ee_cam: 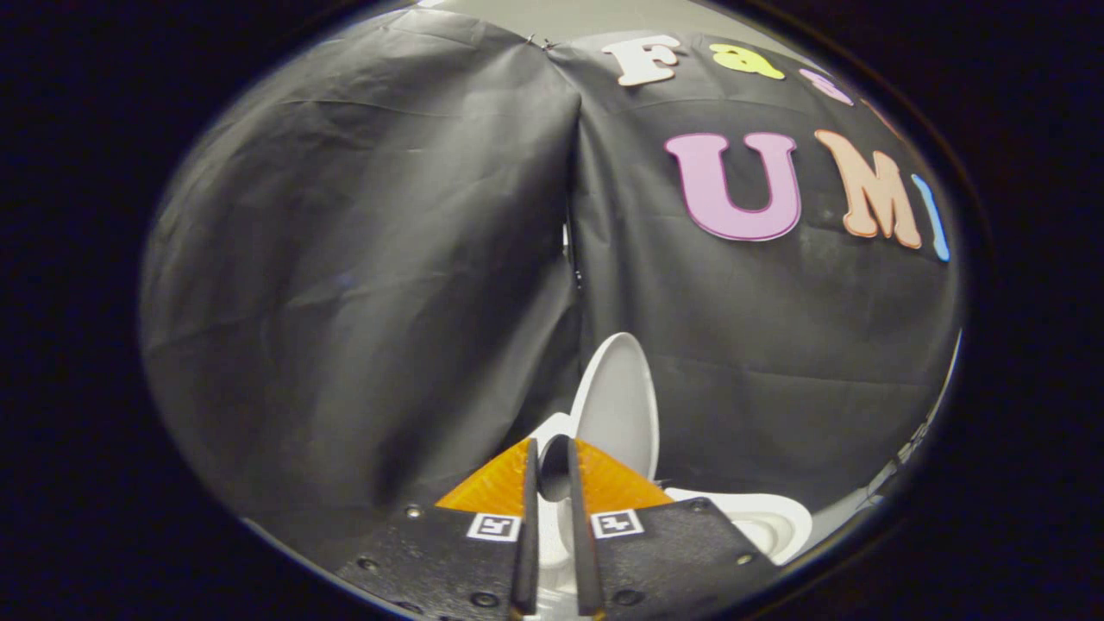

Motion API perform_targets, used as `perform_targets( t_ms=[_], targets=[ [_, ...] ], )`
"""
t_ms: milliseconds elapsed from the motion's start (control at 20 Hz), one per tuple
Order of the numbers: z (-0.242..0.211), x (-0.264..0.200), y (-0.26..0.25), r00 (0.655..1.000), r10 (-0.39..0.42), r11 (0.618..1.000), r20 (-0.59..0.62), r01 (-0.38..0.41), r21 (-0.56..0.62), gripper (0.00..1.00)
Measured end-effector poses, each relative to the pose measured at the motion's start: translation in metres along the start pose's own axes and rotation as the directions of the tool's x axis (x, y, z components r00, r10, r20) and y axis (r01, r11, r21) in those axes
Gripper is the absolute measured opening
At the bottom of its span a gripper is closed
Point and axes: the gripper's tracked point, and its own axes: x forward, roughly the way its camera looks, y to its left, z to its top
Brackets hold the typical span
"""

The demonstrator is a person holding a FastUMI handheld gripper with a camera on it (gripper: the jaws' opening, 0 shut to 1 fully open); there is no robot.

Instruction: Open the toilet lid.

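Toilet lid (617, 405) raised upright, standing just beyond the fingertips against the booth wall (362, 285). Gripper (552, 470) fingers nearly together, narrow gap, clamped on nothing. Toilet seat (763, 522) beside the fingers.

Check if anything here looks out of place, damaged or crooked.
Nothing stands out. The white plastic toilet lid stands raised just beyond the tool, whose fingers sit nearly closed around its edge; whether they press it is unclear. The white toilet bowl rim looks intact.
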Motion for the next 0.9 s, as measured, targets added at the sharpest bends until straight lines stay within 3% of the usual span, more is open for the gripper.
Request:
perform_targets(
  t_ms=[50, 150, 450, 700, 900],
  targets=[
    [0.001, -0.002, -0.001, 1.0, 0.008, 1.0, 0.008, -0.008, 0.01, 0.26],
    [0.011, -0.01, -0.004, 0.998, 0.018, 1.0, 0.052, -0.019, 0.017, 0.29],
    [0.038, -0.051, -0.041, 0.981, -0.011, 0.999, 0.193, 0.021, -0.047, 0.3],
    [0.044, -0.096, -0.109, 0.959, -0.074, 0.995, 0.273, 0.089, -0.044, 0.31],
    [0.021, -0.132, -0.179, 0.95, -0.157, 0.986, 0.268, 0.164, -0.003, 0.33]
  ],
)
